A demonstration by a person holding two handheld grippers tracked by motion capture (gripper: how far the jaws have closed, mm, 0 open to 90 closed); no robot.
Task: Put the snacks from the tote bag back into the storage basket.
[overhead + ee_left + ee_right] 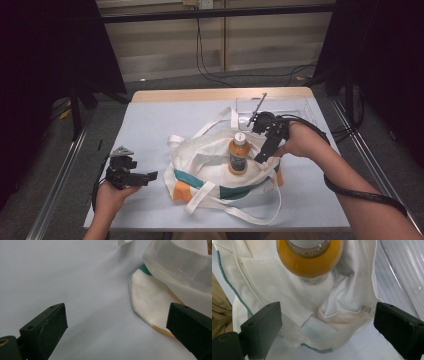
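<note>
Orange juice bottle [238,156] stands upright inside the open mouth of a white tote bag [210,165], its long axis vertical and its white cap [240,136] at the top, so it points straight up from the table. The bag lies slumped on a pale blue table cover [150,125], with teal and orange bands along its near side and loose white straps [240,212] trailing toward the person. A clear plastic tray [295,107] sits beyond the bag, behind the right gripper.

The right gripper [262,152] hangs tilted over the bag's right rim, just to the right of the bottle and apart from it. In the right gripper view the bottle [309,258] sits straight ahead of the jaws and above the gap between them, its orange shoulder facing the camera; folded white cloth of the bag [332,312] fills the space between the jaws and the bottle, and the ribbed clear tray [399,272] runs past the right jaw. The jaws stand wide apart with nothing clamped.

The left gripper [150,176] rests low near the table's left front, well apart from the bottle, its jaws pointing toward the bag's left end. In the left gripper view the jaws are spread wide over bare cover [75,285], and the bag's corner [152,300] lies just ahead of the right-hand jaw, blocking any line to the bottle.
</note>
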